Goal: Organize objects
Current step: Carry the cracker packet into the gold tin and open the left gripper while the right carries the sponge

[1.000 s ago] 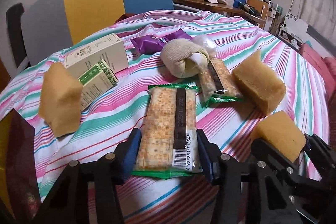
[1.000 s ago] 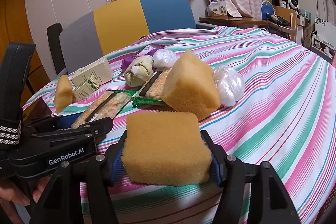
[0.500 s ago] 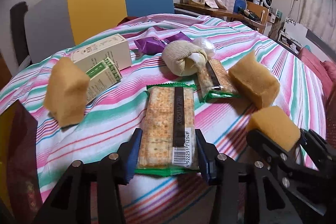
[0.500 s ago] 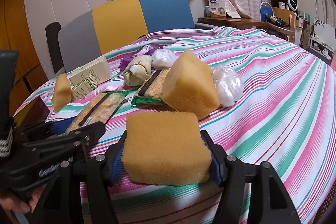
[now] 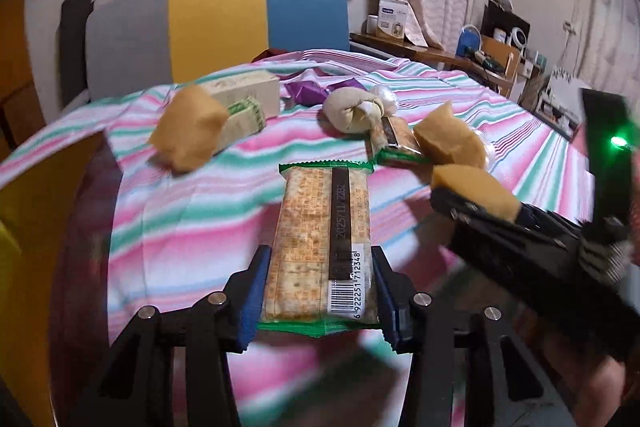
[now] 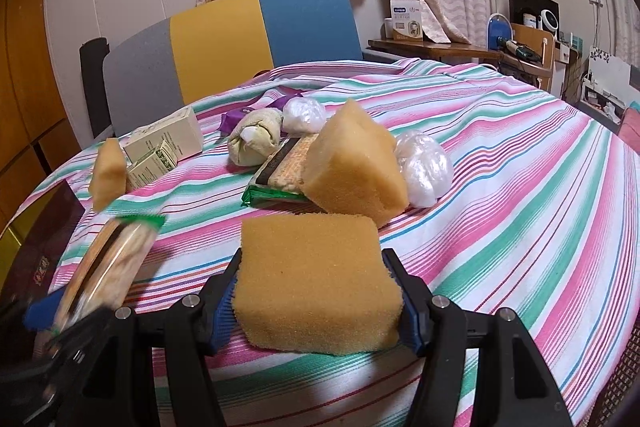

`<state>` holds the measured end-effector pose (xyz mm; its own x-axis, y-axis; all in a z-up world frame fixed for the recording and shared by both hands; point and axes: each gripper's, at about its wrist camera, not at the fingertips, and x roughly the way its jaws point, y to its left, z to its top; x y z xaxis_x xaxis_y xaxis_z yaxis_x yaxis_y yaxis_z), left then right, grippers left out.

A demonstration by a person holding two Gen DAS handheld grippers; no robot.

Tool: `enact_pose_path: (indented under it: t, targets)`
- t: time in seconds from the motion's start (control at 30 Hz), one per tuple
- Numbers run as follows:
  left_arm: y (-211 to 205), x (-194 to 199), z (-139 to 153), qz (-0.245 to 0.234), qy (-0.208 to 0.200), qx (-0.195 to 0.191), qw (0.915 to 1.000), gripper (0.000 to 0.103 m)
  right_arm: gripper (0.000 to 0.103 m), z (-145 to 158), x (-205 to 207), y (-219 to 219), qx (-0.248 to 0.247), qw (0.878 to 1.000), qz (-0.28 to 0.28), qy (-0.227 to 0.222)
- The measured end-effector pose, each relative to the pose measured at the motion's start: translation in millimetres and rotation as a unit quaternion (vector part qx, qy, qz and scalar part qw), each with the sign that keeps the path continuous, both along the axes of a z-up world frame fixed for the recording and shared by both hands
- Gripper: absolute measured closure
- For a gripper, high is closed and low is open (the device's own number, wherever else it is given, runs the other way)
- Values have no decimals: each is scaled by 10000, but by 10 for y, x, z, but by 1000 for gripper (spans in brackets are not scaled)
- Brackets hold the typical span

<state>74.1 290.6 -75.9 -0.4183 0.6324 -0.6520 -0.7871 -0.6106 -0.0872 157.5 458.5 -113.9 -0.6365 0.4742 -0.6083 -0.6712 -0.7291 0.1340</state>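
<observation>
Left tool point(image 5: 318, 291) is gripping a cracker pack point(image 5: 322, 247), blue pads point(image 5: 253, 297) pressing both long sides near the barcode end, pack sticking out away from the camera over the striped tabletop point(image 5: 180, 219); whether its far end is clear of the cloth or touching is hard to tell through the blur. Right tool point(image 6: 316, 301) is clamping a tan sponge block point(image 6: 316, 279) between its pads, block sitting squarely in the jaws at the near edge of the tabletop. In the right wrist view the left tool is showing at the lower left, blurred, with the pack in it. A second sponge point(image 6: 354, 167) is lying tilted just beyond the held one, leaning on a second cracker pack point(image 6: 280, 171), with a white plastic bundle point(image 6: 424, 167) touching its right side. Farther back: a rolled beige cloth bundle point(image 6: 256, 141), a smaller white bundle point(image 6: 304, 115), a purple wrapper point(image 6: 236, 117). Far left: a third sponge point(image 6: 108, 173) standing up beside a green-printed small box point(image 6: 154, 165) and a larger cream box point(image 6: 168, 141). A grey, yellow and blue chair back point(image 6: 224, 39) is standing behind the tabletop.
</observation>
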Motion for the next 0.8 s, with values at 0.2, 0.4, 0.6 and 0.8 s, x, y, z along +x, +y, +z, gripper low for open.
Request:
enact_pose_path:
  t: [0.2,0.4,0.6,0.8]
  targets:
    - [-389,119,124,256,-202,298,9990,55,38,6,2,-6,17,10000,27,8]
    - [-705,113,304,531,-180,503,9972,55,38,24,-1,-58,185,9998,-16,-46]
    - [-1087,-70,411,1026,-227,635,9924,55,38,40,-9,-85,272,9996,30,-69]
    - [-1521,-229,443,1552,-170,627,9858,55,38,53,-5,-106,348,9994,41,-62]
